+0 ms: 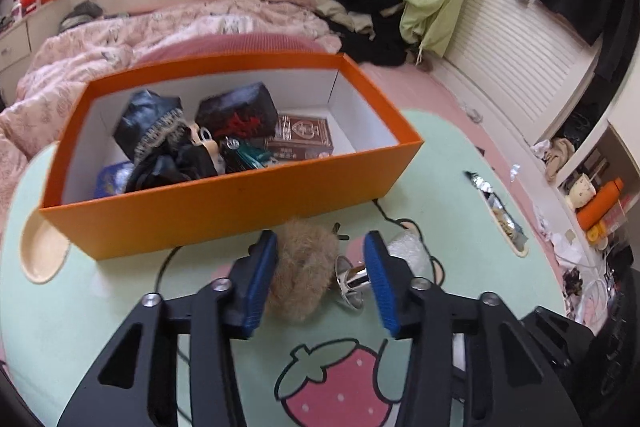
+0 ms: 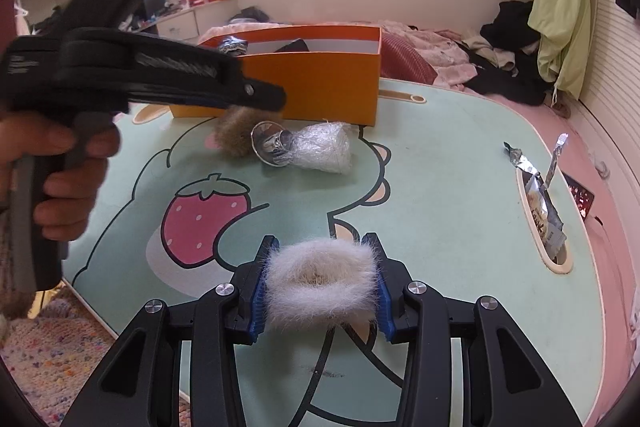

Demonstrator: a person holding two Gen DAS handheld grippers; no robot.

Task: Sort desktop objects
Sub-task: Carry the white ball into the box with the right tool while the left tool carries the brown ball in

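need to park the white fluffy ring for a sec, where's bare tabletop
Bare mat lies between the strawberry print and the snack-wrapper slot, and behind that toward the table's far right edge. It's crowded in front of the orange box, where the brown fur ball, metal cup and plastic wrap cluster.

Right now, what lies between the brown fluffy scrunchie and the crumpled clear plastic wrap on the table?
A shiny silver metal funnel-shaped piece lies between the brown scrunchie and the plastic wrap, touching the wrap. The right wrist view shows it best.

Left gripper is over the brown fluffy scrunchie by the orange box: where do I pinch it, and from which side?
Pinch across the brown scrunchie, probably from above on the strawberry side: the orange box blocks behind, the silver funnel crowds one flank.
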